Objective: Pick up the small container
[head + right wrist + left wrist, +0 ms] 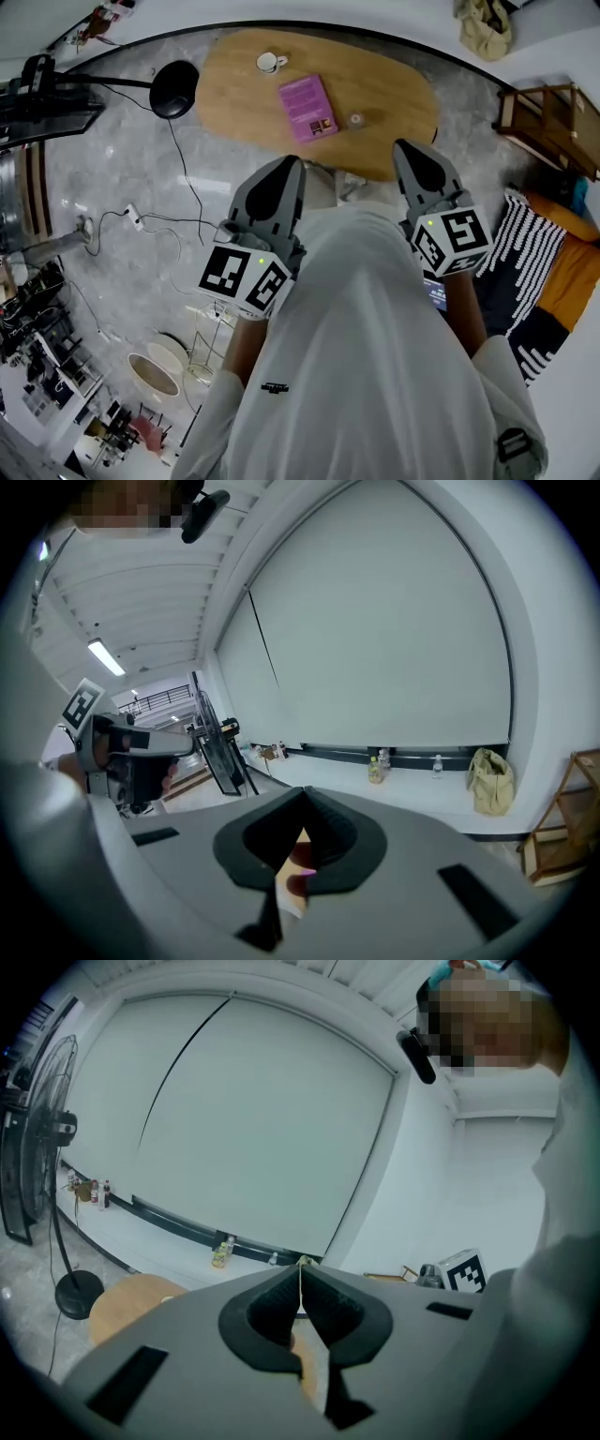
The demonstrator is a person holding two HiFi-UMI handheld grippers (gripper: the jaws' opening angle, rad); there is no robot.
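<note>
One container [355, 119] beyond right hand-held gripper [405, 146].

On table [234, 94]: cup [268, 63] at far side, book [308, 109] nearer, container [355, 120] just right of book. Left of table, fan base [173, 89] on floor. Right of table, shelf [548, 117]; farther back, bag [485, 26]. At table's near edge, left gripper [289, 165] and right gripper [407, 148], well apart, container beyond and between.
</note>
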